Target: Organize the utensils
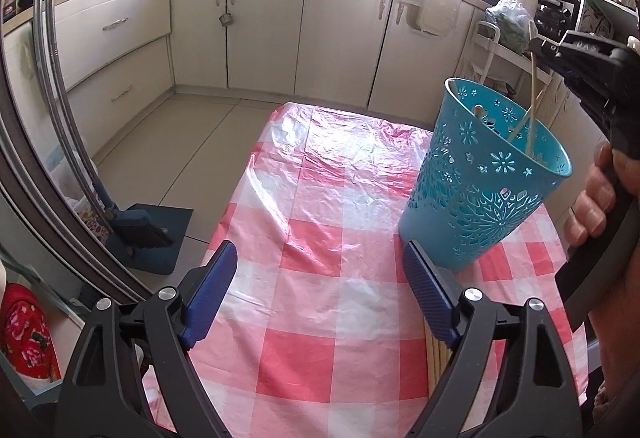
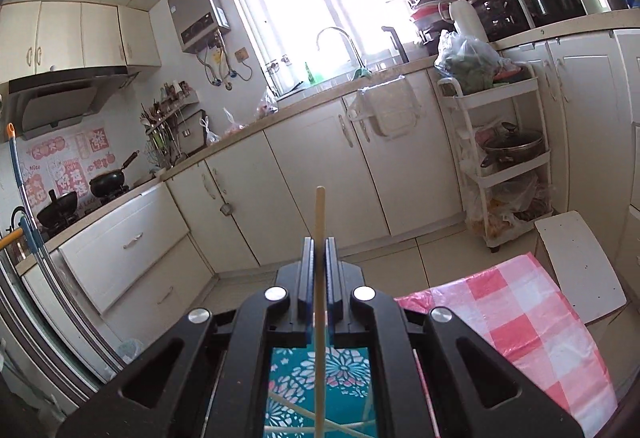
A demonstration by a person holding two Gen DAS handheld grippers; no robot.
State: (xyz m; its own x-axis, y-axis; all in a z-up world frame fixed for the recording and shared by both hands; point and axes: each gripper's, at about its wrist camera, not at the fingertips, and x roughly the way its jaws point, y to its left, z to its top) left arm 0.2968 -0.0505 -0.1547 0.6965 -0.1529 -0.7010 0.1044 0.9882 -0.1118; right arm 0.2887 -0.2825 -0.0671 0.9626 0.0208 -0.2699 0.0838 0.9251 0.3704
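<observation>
Here's the right tool [image 2: 319, 250], clamped tight on a single wooden chopstick [image 2: 319, 222], the stick standing up between the two blue pads and its lower end running down toward the teal cutout holder [image 1: 486, 174] right beneath it. From the left wrist view the same tool hangs just over the holder's rim at the upper right, a hand [image 1: 596, 198] wrapped round its handle, and the stick's lower end looks already inside the cup. Inside that holder there are a few more chopsticks leaning across each other, so part of the sorting looks done already. The left tool [image 1: 320, 294] stands wide apart over the pink-checked surface [image 1: 320, 358], gripping nothing; its right pad sits close by the holder's base, though whether it touches is hard to call. Look low under that right pad: a row of pale sticks [image 1: 438, 358] lies at the near edge of the surface, mostly hidden, so my read is there are still pieces left to gather. So, the call: one stick in mid-delivery, a handful in, more waiting. What this step still needs, I'd judge, is a release that lets the stick drop in with the rest.
</observation>
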